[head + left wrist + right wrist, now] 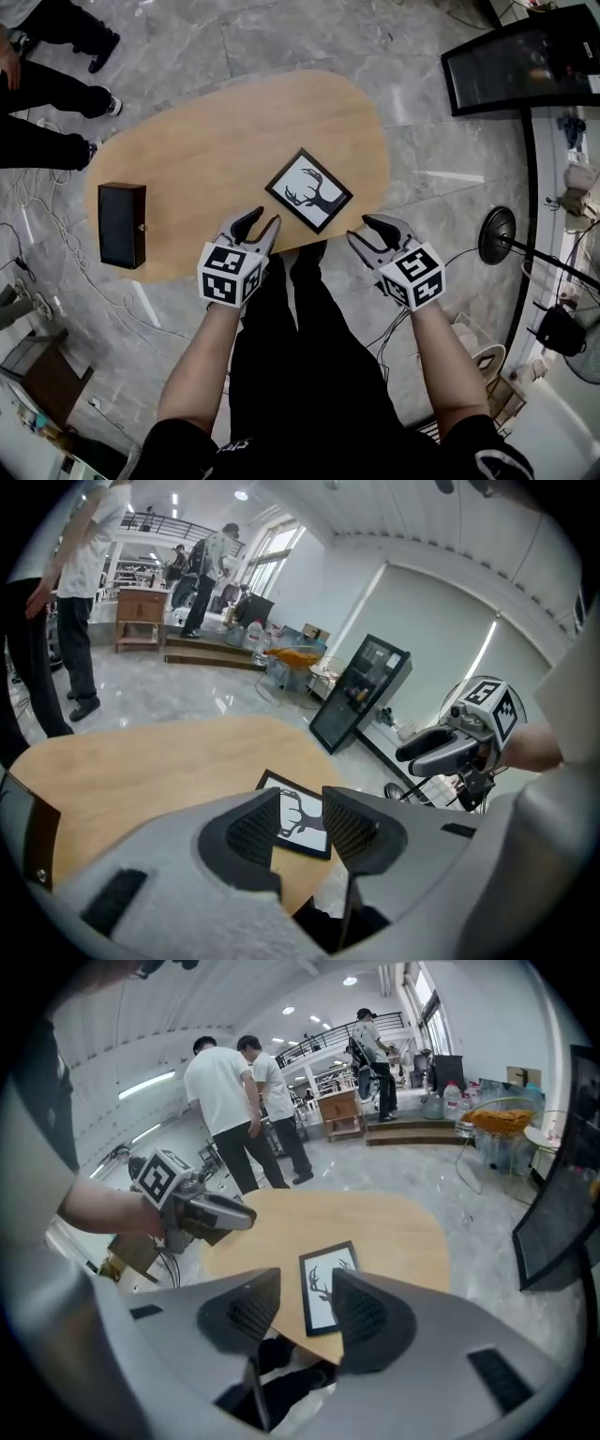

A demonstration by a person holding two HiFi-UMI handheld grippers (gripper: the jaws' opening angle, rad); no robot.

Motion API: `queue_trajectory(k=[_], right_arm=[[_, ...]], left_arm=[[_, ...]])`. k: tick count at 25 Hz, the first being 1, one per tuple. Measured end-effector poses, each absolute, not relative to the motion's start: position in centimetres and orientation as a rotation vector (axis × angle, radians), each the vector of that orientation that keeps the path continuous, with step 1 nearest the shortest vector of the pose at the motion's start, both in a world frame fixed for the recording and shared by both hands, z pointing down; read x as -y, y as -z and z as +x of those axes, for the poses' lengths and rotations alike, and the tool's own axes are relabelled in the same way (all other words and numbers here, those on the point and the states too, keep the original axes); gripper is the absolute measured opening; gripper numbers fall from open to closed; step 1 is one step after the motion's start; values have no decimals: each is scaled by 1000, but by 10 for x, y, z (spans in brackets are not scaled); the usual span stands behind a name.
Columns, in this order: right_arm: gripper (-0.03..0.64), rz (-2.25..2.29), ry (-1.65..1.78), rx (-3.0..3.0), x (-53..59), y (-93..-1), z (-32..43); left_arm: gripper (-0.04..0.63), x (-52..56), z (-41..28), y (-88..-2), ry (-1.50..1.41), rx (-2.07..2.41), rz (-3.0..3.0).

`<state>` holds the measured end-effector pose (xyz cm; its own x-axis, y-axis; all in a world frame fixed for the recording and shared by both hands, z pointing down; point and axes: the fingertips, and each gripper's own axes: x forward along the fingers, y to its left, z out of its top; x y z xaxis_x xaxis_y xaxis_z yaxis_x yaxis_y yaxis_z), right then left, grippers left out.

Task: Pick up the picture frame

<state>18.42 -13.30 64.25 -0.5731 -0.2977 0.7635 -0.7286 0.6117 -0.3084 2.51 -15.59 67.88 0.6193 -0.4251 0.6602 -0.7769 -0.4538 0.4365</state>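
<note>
Two grippers: the left gripper (265, 217) and the right gripper (359, 228), one in each of the person's hands, both at the near edge of the table (206, 131) and tilted down toward its top.
Left jaws: apart, with nothing between the pads; only tabletop and part of the frame show through the gap.
Right jaws: apart as well, pads bare, gripping nothing.
Picture frame: the picture frame (308, 190) lies flat on the table, close to its near edge and toward its right end, one corner turned to the person. It has a black border and a white sheet with a black antlered deer head. It sits just past the two sets of fingertips and touches neither.
Table: oval, light wood, standing on a grey stone-look floor (281, 37).
Dark box: a dark box (122, 225) lies flat at the table's left end, with a small metal clasp on its side.
Bystanders: dark-trousered legs and shoes (56, 84) stand on the floor beyond the table's far left corner.
Black cabinet: a glass-fronted black cabinet (525, 61) stands off the table's far right.
</note>
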Motion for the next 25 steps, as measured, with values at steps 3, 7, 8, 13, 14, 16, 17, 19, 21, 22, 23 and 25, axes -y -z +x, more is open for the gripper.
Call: queue_trajectory(k=[3,7,8,13,14,16,17,19,21,22,23,25], right_arm=[[176,772,-834,2128,138,-677,182],[176,732,-826,2111,148,-719,171],[176,724,-820,2107,151,-728,169],[176,694,-756,2066,160,-775,169],[176,693,-750,2058,162,-784,170],[176,698,-746,2042,167,-799,174],[176,703,-745,2033,170,-807,177],[176,718,-742,2014,175,-821,182],[176,725,-736,1996,178,-833,187],[176,721,-729,1987,179,-838,188],[176,711,-720,1978,181,-844,190],[176,681,-705,1954,184,-855,191]], left_arm=[[149,158,28,-715,-638,927,2069],[162,163,32,-758,-641,921,2010],[166,164,33,-766,-634,922,1995],[197,159,40,-799,-612,920,1946],[212,156,43,-805,-616,906,1942],[225,151,48,-817,-615,883,1930],[225,149,49,-822,-614,878,1925],[225,147,52,-832,-617,881,1921],[225,145,53,-842,-622,890,1914],[225,145,53,-847,-624,896,1909],[225,146,53,-850,-625,903,1903],[229,148,52,-856,-625,920,1893]])
